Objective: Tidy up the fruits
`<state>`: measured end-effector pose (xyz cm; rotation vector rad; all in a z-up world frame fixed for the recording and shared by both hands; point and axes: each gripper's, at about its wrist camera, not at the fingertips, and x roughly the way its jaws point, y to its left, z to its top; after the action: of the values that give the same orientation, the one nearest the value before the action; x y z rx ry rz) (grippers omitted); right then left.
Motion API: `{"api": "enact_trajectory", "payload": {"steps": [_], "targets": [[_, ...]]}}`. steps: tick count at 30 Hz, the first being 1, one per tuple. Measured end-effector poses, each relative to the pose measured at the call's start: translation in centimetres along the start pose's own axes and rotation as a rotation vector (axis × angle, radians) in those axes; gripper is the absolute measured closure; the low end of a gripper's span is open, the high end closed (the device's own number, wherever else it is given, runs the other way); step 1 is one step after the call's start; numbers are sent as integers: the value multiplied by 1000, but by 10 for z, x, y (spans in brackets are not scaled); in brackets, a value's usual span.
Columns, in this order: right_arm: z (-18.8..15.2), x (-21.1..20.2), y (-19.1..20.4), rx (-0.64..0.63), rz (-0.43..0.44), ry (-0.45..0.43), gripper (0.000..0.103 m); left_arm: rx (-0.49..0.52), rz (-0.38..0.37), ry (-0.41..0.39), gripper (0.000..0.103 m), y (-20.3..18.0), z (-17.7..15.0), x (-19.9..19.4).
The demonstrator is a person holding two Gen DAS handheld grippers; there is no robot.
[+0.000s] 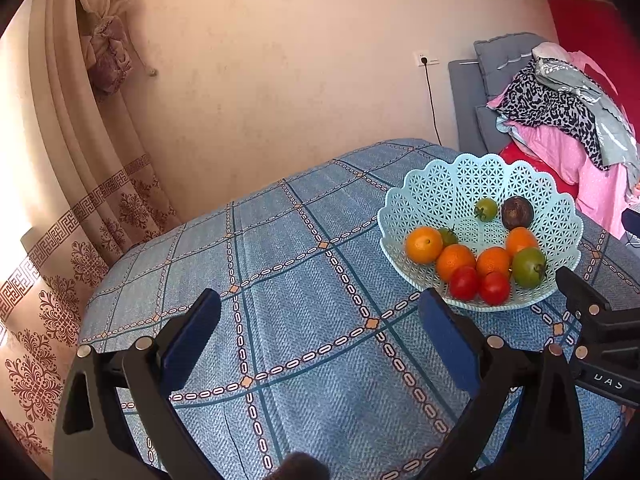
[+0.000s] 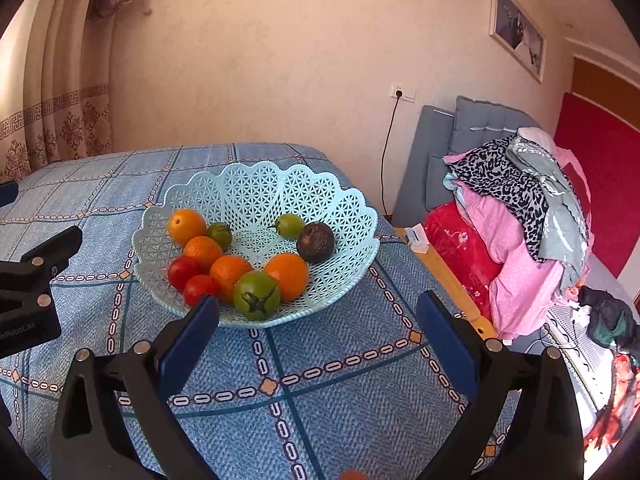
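A pale blue lattice basket stands on a table with a blue checked cloth. Inside lie several oranges, two red tomatoes, green tomatoes and a dark brown round fruit. My left gripper hovers open over bare cloth, left of the basket. My right gripper is open, just in front of the basket's near rim, nothing between its fingers. The right gripper's body shows at the left wrist view's right edge.
A plain wall stands behind the table, with a patterned curtain to the left. Right of the table is a grey bed or sofa piled with pink and leopard-print clothes. The table's right edge runs close to the basket.
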<state>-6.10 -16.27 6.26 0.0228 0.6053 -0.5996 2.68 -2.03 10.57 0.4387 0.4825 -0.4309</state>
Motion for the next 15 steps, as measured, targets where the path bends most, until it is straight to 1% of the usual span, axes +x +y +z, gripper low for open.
{"api": "enact_trajectory", "payload": {"steps": [4, 9, 15], "targets": [[0, 1, 3, -8, 2, -4, 5, -1, 3, 7, 3, -2, -1, 5], [-3, 6, 8, -21, 12, 22, 5, 1, 7, 18, 3, -5, -3, 11], [-4, 9, 10, -18, 24, 32, 5, 1, 4, 27, 3, -8, -4, 14]]}}
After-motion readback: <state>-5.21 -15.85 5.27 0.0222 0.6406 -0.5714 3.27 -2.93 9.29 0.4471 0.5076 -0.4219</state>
